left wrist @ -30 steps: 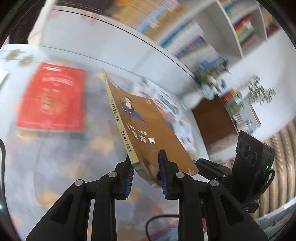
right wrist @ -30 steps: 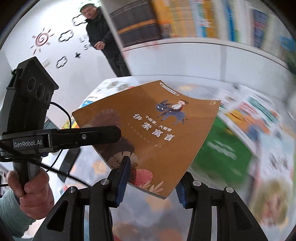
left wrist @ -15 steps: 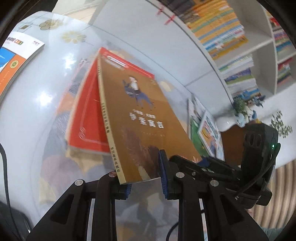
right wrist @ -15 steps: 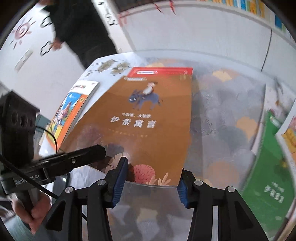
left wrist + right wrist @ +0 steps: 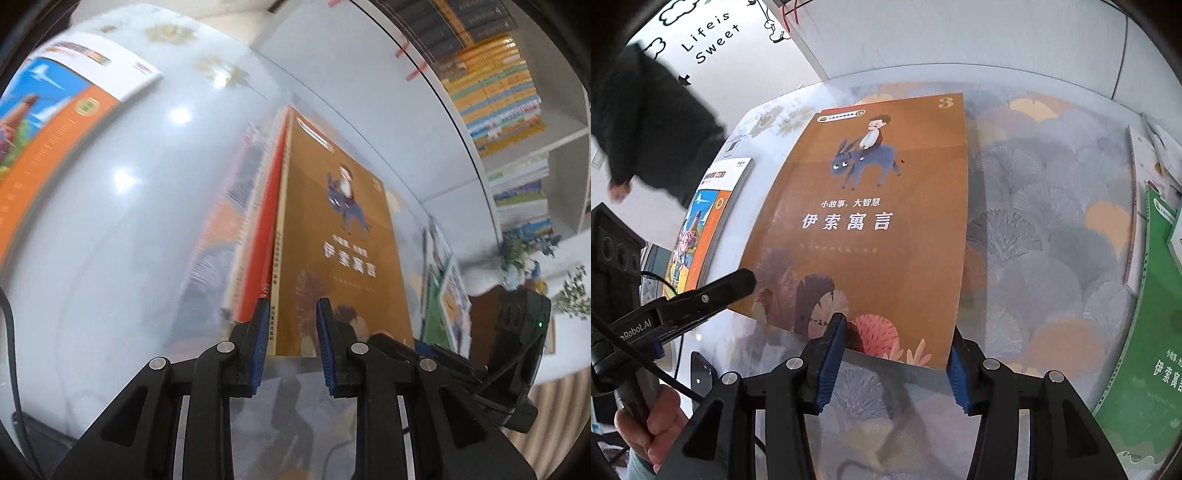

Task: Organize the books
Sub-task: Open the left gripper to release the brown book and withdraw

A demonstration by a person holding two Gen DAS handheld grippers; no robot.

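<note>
A brown book [image 5: 343, 236] with a boy on a donkey on its cover lies flat on top of a red book [image 5: 264, 236]. It fills the middle of the right wrist view [image 5: 871, 221]. My left gripper [image 5: 291, 339] stands at the book's near spine corner, jaws a little apart around the edge, blue pads not pressing. It shows from the side in the right wrist view [image 5: 713, 295]. My right gripper [image 5: 894, 354] is open wide at the book's near edge, empty.
An orange and blue book [image 5: 48, 122] lies on the white table at the left [image 5: 701, 236]. A green book [image 5: 1145, 332] and other books lie at the right on the patterned cloth [image 5: 1034, 236]. Bookshelves [image 5: 498, 85] stand behind. A person in black [image 5: 646, 122] stands far left.
The brown book has come down from a tilted hold in the air onto the red book. The left jaws have opened slightly off its spine corner.
</note>
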